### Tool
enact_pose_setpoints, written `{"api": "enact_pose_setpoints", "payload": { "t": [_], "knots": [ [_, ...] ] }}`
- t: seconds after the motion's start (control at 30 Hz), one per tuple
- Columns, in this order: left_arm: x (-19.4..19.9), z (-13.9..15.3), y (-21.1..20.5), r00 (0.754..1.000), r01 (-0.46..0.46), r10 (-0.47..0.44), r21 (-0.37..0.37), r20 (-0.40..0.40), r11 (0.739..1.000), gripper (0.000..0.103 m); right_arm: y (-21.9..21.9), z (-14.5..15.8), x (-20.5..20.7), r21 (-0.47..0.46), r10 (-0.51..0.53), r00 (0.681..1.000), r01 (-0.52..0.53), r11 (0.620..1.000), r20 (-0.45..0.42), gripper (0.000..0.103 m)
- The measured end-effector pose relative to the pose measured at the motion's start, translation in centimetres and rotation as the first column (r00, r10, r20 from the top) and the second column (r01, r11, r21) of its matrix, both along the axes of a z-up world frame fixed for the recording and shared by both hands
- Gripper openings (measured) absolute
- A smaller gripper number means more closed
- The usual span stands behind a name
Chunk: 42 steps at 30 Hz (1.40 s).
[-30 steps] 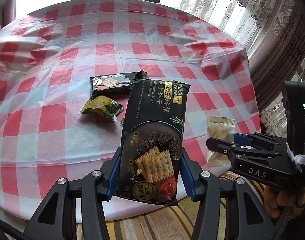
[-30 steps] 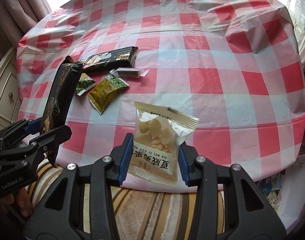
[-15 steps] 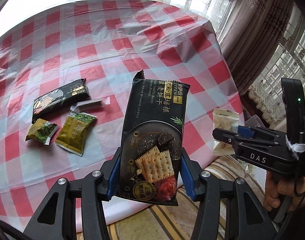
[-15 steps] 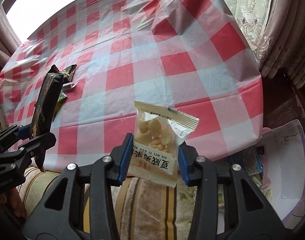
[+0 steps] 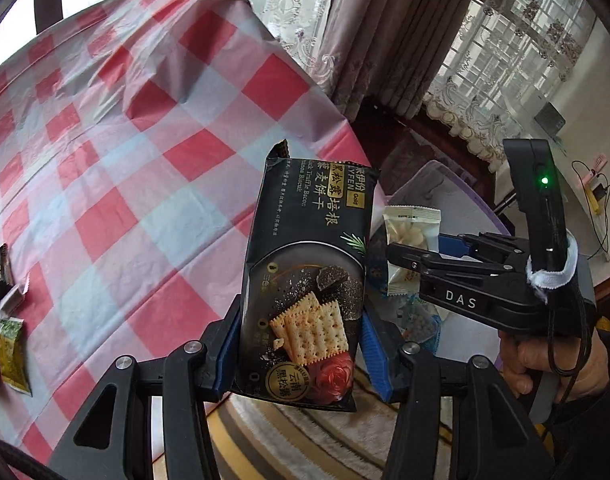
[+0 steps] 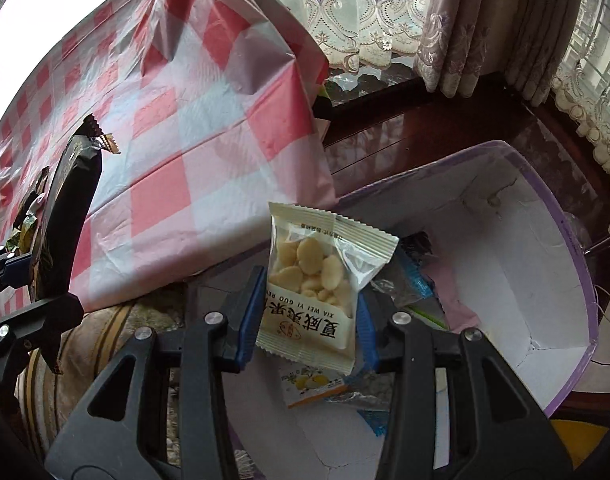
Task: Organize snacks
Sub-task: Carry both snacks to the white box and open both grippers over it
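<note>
My left gripper (image 5: 301,348) is shut on a tall black cracker packet (image 5: 309,276), held upright past the table's right edge. My right gripper (image 6: 305,312) is shut on a small clear bag of pale nuts (image 6: 317,276), which hangs over a white box with a purple rim (image 6: 577,256). Several snack packets (image 6: 317,388) lie inside that box. In the left wrist view the right gripper (image 5: 405,256) sits just right of the cracker packet, with the nut bag (image 5: 409,240) in it. In the right wrist view the cracker packet (image 6: 69,216) shows edge-on at far left.
A round table under a red and white checked cloth (image 5: 117,152) fills the left. Small green and black snack packets (image 5: 5,340) lie at its left edge. A striped cushion (image 6: 77,344) sits below the table edge. Curtains (image 5: 385,28) and a dark wooden sill (image 6: 405,108) stand behind the box.
Both grippers have swung right, off the table top, each rolling as it went. The white box has come into view under the right gripper. The loose packets have slid to the left edge.
</note>
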State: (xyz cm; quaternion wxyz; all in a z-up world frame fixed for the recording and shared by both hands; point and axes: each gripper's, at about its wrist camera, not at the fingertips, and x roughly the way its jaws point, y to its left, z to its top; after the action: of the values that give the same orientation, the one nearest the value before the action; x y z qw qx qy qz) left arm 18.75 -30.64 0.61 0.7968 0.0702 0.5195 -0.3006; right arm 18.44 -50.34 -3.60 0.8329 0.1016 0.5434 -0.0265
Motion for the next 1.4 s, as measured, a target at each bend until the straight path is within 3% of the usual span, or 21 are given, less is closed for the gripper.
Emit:
{"api": "enact_pose_setpoints", "payload": {
  "t": [0.3, 0.57, 0.67, 1.07, 1.4],
  "knots": [
    [-0.9, -2.7, -8.3, 0.974, 0.204, -0.196, 0.061, -0.116, 0.977, 0.053, -5.6, -2.6, -2.1, -0.006, -0.125, 0.991, 0.125, 0.992, -0.046, 0.046],
    [-1.0, -4.4, -11.2, 0.955, 0.256, -0.238, 0.085, -0.177, 0.963, 0.057, -8.2, -3.1, -2.6, 0.026, -0.185, 0.980, 0.187, 0.982, -0.073, 0.052],
    [-0.9, -4.6, -10.8, 0.957, 0.240, -0.222, 0.079, -0.184, 0.968, 0.062, -8.0, -2.8, -2.6, 0.038, -0.177, 0.982, 0.180, 0.983, -0.063, 0.062],
    [-0.2, -2.7, -7.1, 0.982, 0.124, -0.121, 0.008, -0.143, 0.992, 0.062, -3.3, -0.8, -1.1, 0.046, -0.079, 0.997, 0.081, 0.996, -0.026, 0.062],
    [1.0, -0.8, -0.4, 0.996, -0.056, 0.051, -0.074, -0.071, 0.996, 0.062, 1.3, 1.6, 0.4, 0.028, 0.010, 1.000, -0.010, 1.000, 0.013, 0.062]
  ]
}}
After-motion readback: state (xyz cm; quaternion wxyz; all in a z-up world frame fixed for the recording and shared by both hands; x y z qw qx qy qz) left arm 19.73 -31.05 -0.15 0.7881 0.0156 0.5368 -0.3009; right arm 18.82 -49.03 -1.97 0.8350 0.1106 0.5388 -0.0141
